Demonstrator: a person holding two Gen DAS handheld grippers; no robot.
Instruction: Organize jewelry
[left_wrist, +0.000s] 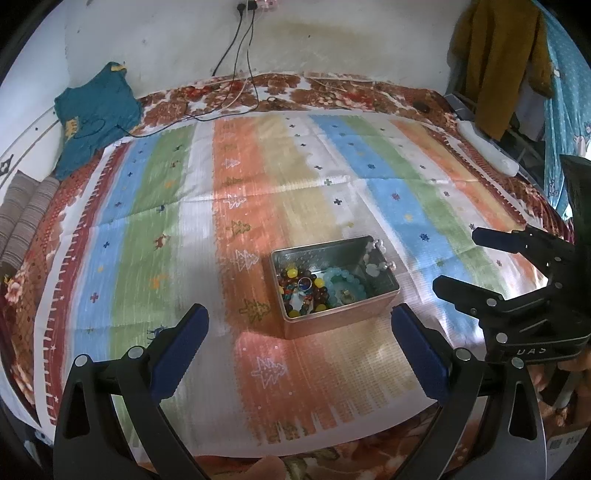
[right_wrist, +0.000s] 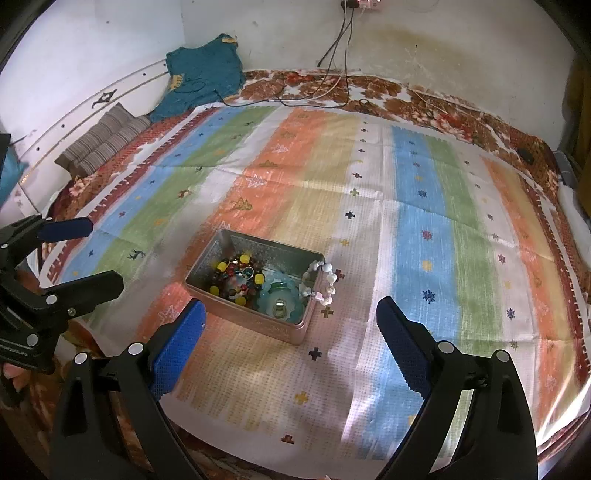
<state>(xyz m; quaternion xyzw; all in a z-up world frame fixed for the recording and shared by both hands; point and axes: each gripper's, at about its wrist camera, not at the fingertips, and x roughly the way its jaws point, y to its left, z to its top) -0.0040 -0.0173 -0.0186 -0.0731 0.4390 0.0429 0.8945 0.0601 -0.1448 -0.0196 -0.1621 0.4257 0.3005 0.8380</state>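
A small metal tin (left_wrist: 384, 300) (right_wrist: 207, 291) stands on the striped cloth. Inside lie a multicoloured bead bracelet (left_wrist: 299, 291) (right_wrist: 236, 275) and a pale blue bead bracelet (left_wrist: 345, 282) (right_wrist: 280, 293) with a small metal piece in its ring. A white bead bracelet (left_wrist: 373, 258) (right_wrist: 325, 280) hangs over the tin's right rim, half outside. My left gripper (left_wrist: 299, 317) (right_wrist: 79, 251) is open and empty, just in front of the tin. My right gripper (right_wrist: 290, 314) (left_wrist: 458, 258) is open and empty, near the tin's front right corner.
The striped cloth (left_wrist: 258, 177) (right_wrist: 424, 206) covers a floral bedspread. A teal garment (left_wrist: 96, 114) (right_wrist: 203, 77) and striped cushions (right_wrist: 103, 140) lie at the far left by the wall. Cables (left_wrist: 236, 92) trail from a wall socket. Clothes (left_wrist: 498, 62) hang at the right.
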